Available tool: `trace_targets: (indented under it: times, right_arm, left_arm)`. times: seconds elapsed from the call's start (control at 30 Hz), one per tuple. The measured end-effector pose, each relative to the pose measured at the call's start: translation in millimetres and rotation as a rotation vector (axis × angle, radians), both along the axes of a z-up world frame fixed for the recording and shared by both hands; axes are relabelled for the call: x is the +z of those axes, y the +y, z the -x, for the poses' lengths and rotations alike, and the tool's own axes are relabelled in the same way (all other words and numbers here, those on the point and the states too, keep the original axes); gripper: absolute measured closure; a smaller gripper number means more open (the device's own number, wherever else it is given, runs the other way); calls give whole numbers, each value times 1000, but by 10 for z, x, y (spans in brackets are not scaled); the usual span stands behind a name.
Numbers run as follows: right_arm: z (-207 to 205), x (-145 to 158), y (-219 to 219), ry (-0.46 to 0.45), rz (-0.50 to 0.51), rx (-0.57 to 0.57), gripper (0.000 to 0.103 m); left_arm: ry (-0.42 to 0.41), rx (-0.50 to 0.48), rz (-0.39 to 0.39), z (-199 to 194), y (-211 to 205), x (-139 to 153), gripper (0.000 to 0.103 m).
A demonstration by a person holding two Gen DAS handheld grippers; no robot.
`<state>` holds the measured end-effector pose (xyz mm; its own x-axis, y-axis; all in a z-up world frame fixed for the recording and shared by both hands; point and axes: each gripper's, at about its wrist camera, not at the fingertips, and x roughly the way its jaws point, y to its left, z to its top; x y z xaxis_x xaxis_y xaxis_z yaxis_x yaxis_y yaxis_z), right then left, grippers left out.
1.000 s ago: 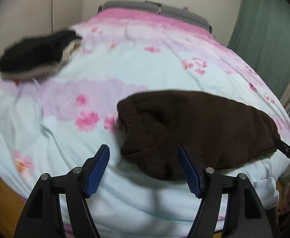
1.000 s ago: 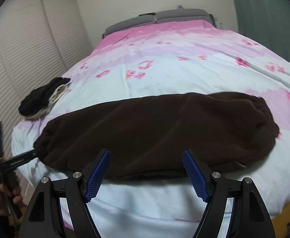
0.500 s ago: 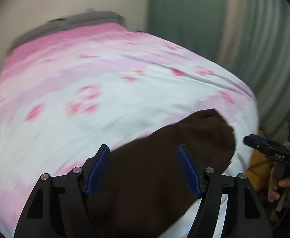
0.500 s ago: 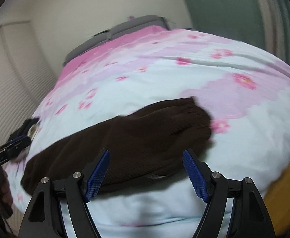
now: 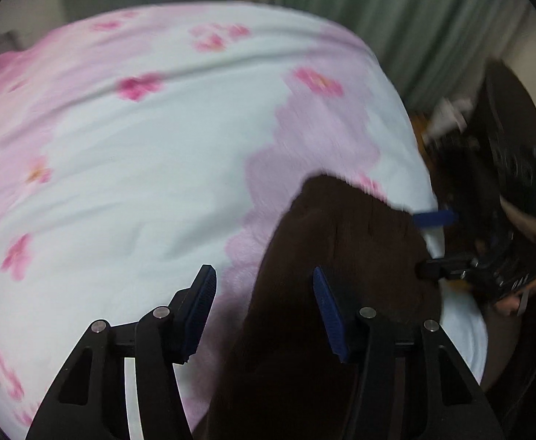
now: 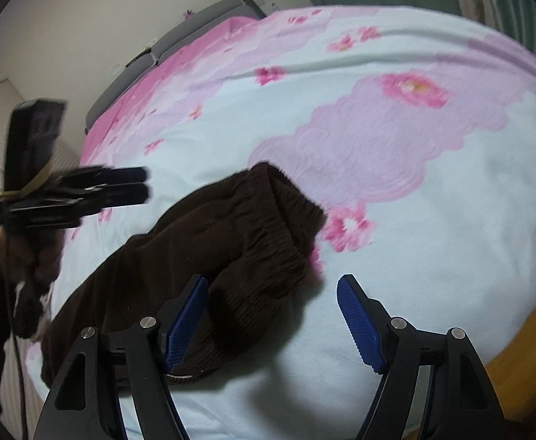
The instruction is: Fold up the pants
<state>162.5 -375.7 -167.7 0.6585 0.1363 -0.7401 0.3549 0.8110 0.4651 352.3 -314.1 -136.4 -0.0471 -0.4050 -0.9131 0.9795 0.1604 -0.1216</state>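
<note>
We are reaching for one end of the dark brown fleece pants (image 6: 209,242), lying near the flowered pink-and-white bedspread's (image 6: 433,227) edge. Our right gripper (image 6: 271,315) gapes unclenched beside it; our left gripper (image 5: 264,311), just narrowing, pinches nothing yet. Next, grasp that end.

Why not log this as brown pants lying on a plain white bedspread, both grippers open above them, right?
Not plain white: the right wrist view shows the bedspread pale blue with pink flowers. The brown pants do lie on it, with the left gripper and right gripper open.
</note>
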Motion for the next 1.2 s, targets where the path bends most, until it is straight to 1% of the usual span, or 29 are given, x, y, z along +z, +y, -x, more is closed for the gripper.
trace_targets:
  times: [0.07,0.1,0.13,0.2,0.23,0.27,0.3,0.4,0.43,0.5,0.53,0.57,0.6,0.67,0.7,0.73,0.77,0.8,0.83,0.9,0.93,0.97,1.03,1.1,1.17,1.2]
  right_arm:
    - [-58,-88,14,5,-36,28,31]
    - [-89,-130,13,7,-52,44,38]
    - [-138,-170,18,6,-76,70,52]
    - [-193,-179,28,-12,-77,91,71]
    - [-194,-155,28,-31,-61,94,76]
    - [-194,-120,33,-50,-41,99,78]
    - [-200,-79,39,-71,-13,103,81]
    - [-191,64,25,-131,77,107,84]
    - [-195,117,11,-150,103,106,84]
    - [-181,212,-19,-190,144,99,84]
    - [-169,270,-23,-216,172,96,84]
    - [-180,312,-33,-235,196,99,84]
    - [-206,304,-63,-230,198,104,84]
    - [-339,113,-154,-155,142,130,84]
    - [-367,-18,-210,-117,110,132,83]
    - [-409,-143,-264,-90,72,124,79]
    - [-414,-230,-315,-82,31,117,77]
    - [-405,-269,-368,-90,-1,108,73]
    - [-379,-273,-404,-93,-8,93,63]
    - [-331,-215,-432,-92,20,67,45]
    - [-309,-175,-432,-96,34,63,43]
    - [-294,-141,-427,-99,43,64,43]
    - [-252,-33,-398,-106,75,63,43]
    - [-198,75,-367,-117,97,58,43]
    - [-146,200,-323,-132,104,54,42]
    - [-125,238,-313,-138,106,51,39]
  left_arm:
    - [37,-41,-50,-9,-70,-182,49]
    - [57,-45,-56,-10,-66,-231,49]
    - [83,-43,-57,-22,-83,-289,51]
    - [127,-39,-53,-45,-110,-358,68]
    - [122,-35,-47,-47,-130,-369,80]
    - [95,-30,-45,-49,-152,-367,90]
    - [85,-30,-46,-59,-181,-360,91]
    - [7,-34,-47,-83,-258,-295,93]
    - [-14,-28,-32,-106,-268,-227,93]
    - [-41,-5,22,-154,-278,-61,93]
    - [-35,9,39,-184,-273,7,93]
    - [-32,15,38,-208,-271,19,93]
    - [-35,17,21,-223,-280,-27,93]
    - [-32,37,-16,-254,-268,-195,92]
    - [-17,56,-14,-265,-283,-268,92]
    - [5,73,-9,-277,-278,-314,91]
    - [12,93,6,-273,-270,-341,88]
    - [9,105,20,-264,-256,-336,85]
    - [11,117,43,-246,-207,-315,81]
    - [3,133,75,-199,-140,-240,73]
    - [-16,139,89,-156,-88,-179,65]
    - [-45,149,101,-101,-25,-104,56]
    - [-83,173,132,2,88,50,48]
    - [-131,214,169,112,253,234,43]
    - [-178,285,211,257,508,443,36]
    - [-210,347,224,359,702,557,35]
